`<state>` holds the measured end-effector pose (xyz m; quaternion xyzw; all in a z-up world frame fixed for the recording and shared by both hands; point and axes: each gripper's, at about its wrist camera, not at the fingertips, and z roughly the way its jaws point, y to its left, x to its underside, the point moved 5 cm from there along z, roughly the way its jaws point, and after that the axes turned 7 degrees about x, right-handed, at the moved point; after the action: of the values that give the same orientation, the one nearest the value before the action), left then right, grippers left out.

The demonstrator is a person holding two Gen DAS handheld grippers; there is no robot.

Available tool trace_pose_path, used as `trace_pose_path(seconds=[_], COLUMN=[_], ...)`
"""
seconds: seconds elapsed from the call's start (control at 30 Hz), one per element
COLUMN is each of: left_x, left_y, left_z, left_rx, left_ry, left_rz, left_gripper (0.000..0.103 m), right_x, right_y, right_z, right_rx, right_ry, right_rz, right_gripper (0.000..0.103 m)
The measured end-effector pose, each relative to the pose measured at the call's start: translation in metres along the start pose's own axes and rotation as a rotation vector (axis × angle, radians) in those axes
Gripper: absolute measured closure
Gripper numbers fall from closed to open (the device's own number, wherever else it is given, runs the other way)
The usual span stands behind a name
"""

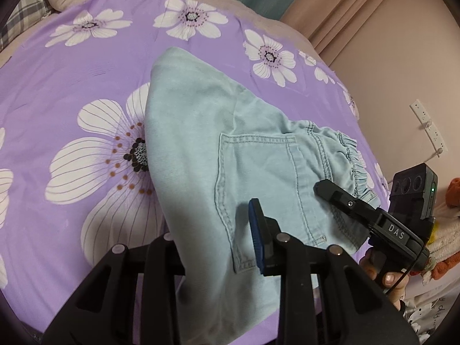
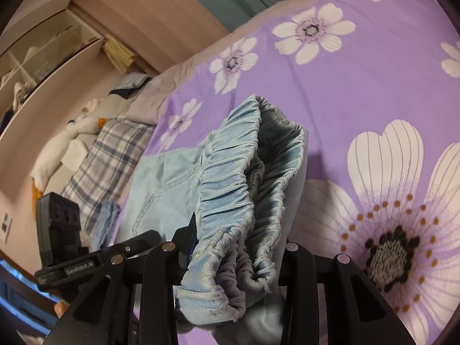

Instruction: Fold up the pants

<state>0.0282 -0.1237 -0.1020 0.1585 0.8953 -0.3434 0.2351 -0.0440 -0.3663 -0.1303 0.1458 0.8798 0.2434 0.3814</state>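
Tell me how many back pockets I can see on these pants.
1: a stitched back pocket on the light blue pants, just ahead of the left gripper. A second may be folded underneath.

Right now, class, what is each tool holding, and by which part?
Both tools hold the light blue pants. The right tool grips the elastic waistband; the left tool grips the fabric beside the back pocket.

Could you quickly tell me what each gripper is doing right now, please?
Left gripper: closed on the pants, gripping their near edge.
Right gripper: closed on the pants' gathered waistband.
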Motion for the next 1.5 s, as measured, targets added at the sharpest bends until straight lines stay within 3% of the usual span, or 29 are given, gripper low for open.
trace_pose_path(seconds=[0.97, 1.5], left_x=[0.015, 0.016], left_y=[-0.027, -0.036], left_z=[-0.075, -0.110], left_rx=[-0.057, -0.049], left_ry=[-0.127, -0.197], left_rz=[0.097, 0.122], left_gripper=[0.075, 0.075], right_x=[0.001, -0.001], right_y=[0.041, 0.061], right_z=[-0.044, -0.061], right_rx=[-0.074, -0.109], right_ry=[-0.074, -0.111], right_rz=[-0.122, -0.171], right_gripper=[0.066, 0.066])
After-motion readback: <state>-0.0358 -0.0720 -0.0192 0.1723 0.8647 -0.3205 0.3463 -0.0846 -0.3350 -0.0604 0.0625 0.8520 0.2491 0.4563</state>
